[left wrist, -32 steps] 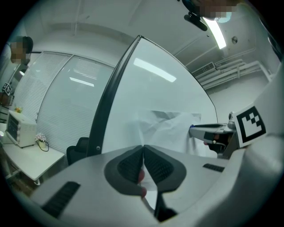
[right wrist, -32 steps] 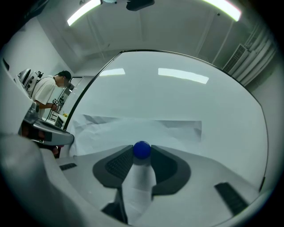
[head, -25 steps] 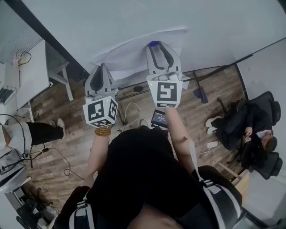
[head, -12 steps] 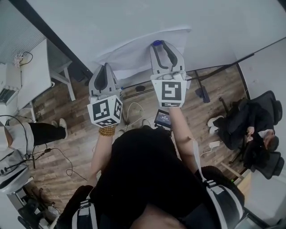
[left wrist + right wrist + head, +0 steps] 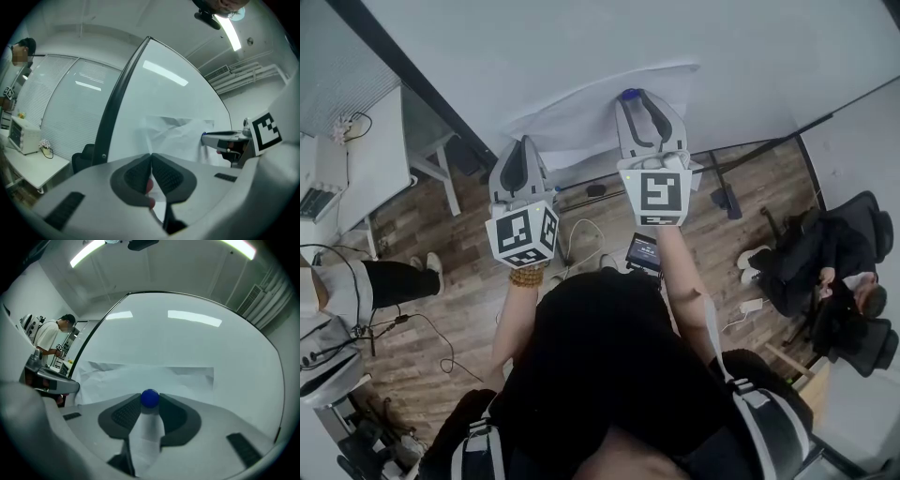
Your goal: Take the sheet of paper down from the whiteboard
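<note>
A crumpled white sheet of paper [image 5: 581, 117] lies against the whiteboard [image 5: 581, 47]. My left gripper [image 5: 522, 142] is at the sheet's lower left edge, and in the left gripper view its jaws [image 5: 151, 157] are shut with a thin fold of paper [image 5: 178, 133] running between them. My right gripper [image 5: 633, 94] is at the sheet's upper right, shut on a round blue magnet [image 5: 627, 94]. In the right gripper view the magnet [image 5: 150, 398] sits between the tips of that gripper [image 5: 150, 401], with a strip of the paper [image 5: 140, 376] running under it.
A white table [image 5: 356, 159] stands at the left with a seated person [image 5: 356, 281] beside it. Cables and a small screen [image 5: 642, 251] lie on the wood floor below the board. A chair heaped with dark clothes [image 5: 834, 262] is at the right.
Both grippers keep their holds on the sheet and the magnet. They have shifted only slightly in the head view.
</note>
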A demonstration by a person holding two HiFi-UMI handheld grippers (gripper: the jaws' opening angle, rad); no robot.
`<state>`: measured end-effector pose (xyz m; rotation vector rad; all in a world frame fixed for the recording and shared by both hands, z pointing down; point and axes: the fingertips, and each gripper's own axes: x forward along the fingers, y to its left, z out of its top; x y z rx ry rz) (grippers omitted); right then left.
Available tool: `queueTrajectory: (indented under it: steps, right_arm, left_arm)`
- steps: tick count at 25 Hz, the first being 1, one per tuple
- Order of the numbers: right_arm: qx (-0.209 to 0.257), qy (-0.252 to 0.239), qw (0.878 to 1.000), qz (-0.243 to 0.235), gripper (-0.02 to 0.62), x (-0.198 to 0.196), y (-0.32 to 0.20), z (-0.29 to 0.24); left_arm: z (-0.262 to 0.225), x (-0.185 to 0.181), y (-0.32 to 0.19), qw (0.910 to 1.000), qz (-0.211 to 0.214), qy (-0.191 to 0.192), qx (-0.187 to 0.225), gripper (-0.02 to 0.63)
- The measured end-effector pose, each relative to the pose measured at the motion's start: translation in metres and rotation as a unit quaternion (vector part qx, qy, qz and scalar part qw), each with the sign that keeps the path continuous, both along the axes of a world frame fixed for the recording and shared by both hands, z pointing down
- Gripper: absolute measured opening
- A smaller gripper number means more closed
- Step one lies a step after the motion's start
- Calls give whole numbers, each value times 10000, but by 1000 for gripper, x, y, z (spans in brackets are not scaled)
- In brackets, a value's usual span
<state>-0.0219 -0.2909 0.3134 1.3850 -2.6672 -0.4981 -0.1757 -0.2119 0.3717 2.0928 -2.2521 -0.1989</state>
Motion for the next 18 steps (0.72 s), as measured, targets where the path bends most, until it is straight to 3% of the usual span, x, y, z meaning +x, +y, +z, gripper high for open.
queueTrajectory:
  steps: [18]
  right_arm:
    - [-65,-18,10000,-57,121,0,-1,1]
  left_arm:
    - [3,-4,-3,10000,33,73,-18,17]
